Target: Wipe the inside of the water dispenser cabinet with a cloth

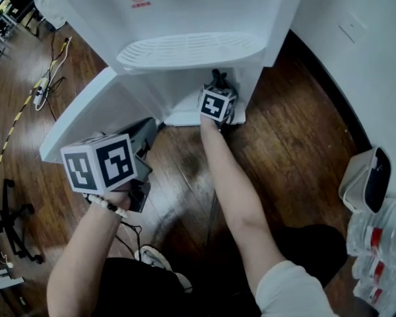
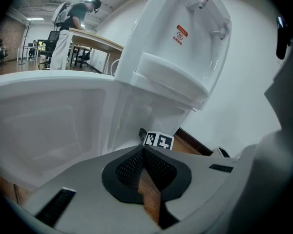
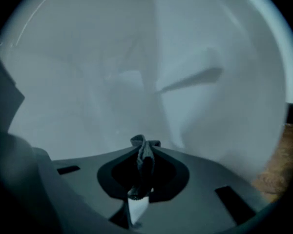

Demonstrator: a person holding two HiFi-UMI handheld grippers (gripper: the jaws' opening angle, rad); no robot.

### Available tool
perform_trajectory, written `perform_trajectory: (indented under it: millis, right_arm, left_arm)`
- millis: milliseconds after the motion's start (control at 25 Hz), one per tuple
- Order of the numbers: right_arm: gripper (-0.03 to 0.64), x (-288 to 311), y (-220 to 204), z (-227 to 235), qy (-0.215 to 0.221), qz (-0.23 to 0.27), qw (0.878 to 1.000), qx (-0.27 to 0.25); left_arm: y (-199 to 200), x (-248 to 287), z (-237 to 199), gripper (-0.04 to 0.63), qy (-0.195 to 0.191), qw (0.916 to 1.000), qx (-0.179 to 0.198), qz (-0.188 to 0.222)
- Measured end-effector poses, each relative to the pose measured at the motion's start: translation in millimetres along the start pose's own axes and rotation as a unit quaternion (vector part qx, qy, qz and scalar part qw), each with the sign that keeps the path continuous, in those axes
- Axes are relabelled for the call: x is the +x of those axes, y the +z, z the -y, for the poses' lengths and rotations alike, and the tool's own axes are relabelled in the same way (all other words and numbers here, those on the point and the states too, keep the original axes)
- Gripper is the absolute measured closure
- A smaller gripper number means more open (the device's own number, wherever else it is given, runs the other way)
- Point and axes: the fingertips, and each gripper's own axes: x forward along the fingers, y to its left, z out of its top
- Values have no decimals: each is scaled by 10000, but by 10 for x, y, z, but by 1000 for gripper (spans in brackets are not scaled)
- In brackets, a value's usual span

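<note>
Your right tool (image 3: 143,150) pinches the cloth (image 3: 146,165) inside the cabinet (image 3: 88,72), with walls close around it. Your left tool (image 2: 143,152), closed and empty, hangs beside the open door (image 2: 44,116).

saw a yellow cable (image 1: 12,132) trailing over the wood floor (image 1: 297,131), a white bin (image 1: 362,180) beside wrapped bottles (image 1: 383,259) at right.

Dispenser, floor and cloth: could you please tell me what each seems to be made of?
Dispenser: probably plastic, smooth white moulded panels, soft sheen. Floor: wood or wood-look planks, brown grain, glossy. Cloth: dark fabric, limp and bunched.
</note>
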Motion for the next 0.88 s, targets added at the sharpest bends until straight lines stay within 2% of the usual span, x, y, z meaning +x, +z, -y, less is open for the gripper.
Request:
perform_trajectory:
  millis: [160,240,440,520,680,880]
  right_arm:
    - [574,128,39,27,-176,-354,9988,-300]
    - [574,191,58,16,-219,-365,9985,-357]
    - [574,301,2,75,-555,-607,9966,-71]
    - [575,339,16,76,-595,-620,9962,-143]
    - [575,383,31,-34,-314,-639,9967,-392]
    - [575,410,-53,-426,299,-710,9930,-894]
  left_arm:
    - [-14,-3,-67,604,48,10000,-32,-30]
    - [-29,3,-93,605,66,10000,-50,-54]
    - [-96,45,-131,604,40,9998,-87,-172]
    - [-115,51,-134,604,57,9997,-96,-202]
    - [-121,40,-136,604,45,9997,-83,-215]
    - [-117,52,-118,604,29,9997,-114,-209]
